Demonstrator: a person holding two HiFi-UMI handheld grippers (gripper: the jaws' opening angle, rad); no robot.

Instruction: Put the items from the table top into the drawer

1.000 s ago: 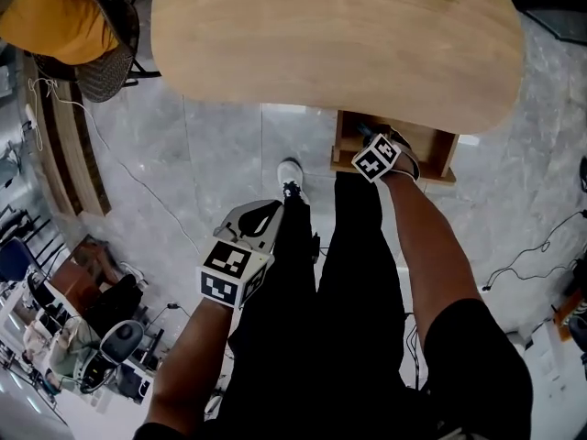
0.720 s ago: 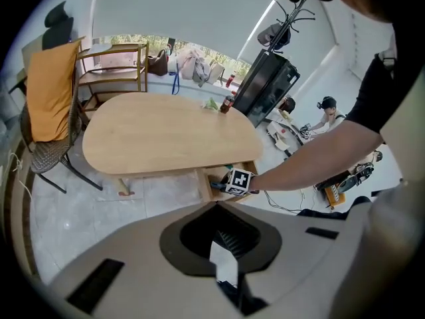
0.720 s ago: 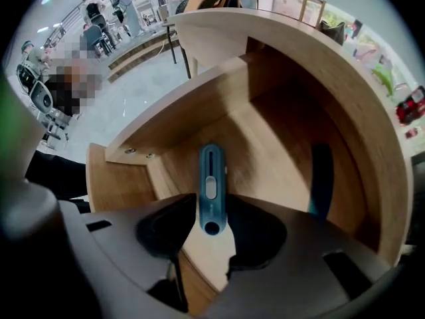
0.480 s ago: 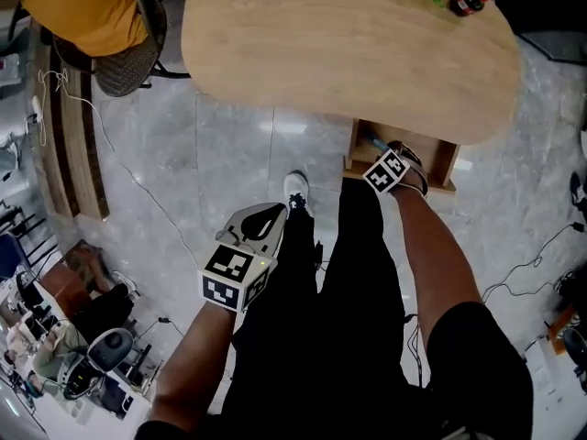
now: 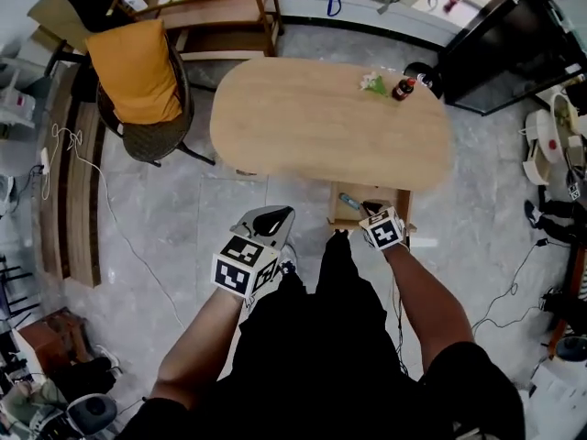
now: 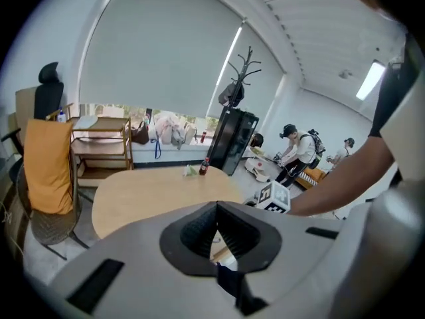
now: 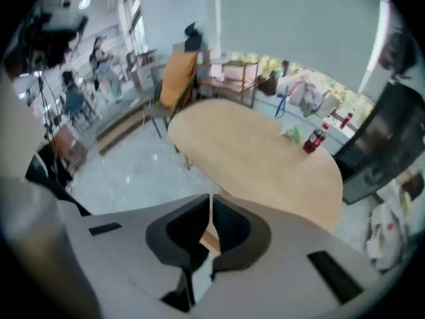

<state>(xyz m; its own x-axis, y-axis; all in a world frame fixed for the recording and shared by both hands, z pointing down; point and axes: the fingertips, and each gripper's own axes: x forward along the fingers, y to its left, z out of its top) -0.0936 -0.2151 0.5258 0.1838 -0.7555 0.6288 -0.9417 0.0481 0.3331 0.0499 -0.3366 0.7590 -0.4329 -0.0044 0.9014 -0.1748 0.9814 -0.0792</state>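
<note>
An oval wooden table (image 5: 303, 126) carries a red-capped dark bottle (image 5: 402, 88) and a small green-and-white item (image 5: 372, 82) at its far right end. Under the table's near edge an open wooden drawer (image 5: 399, 202) holds a small blue item (image 5: 349, 200). My right gripper (image 5: 371, 213) hangs just above the drawer; its jaws have just been closing and now stand shut with nothing between them. My left gripper (image 5: 273, 214) is to the left over the floor, shut and empty. Both gripper views look across the table toward the bottle (image 6: 204, 167) (image 7: 313, 140).
A chair draped with an orange cloth (image 5: 138, 85) stands left of the table, with a wooden shelf (image 5: 211, 12) behind it. A black cabinet (image 5: 504, 44) is at the far right. Cables run across the grey floor (image 5: 138, 227). People (image 6: 299, 155) stand in the background.
Both grippers have risen. The right one has come up out of the drawer, and the head view has pulled back so the whole table and room show.
</note>
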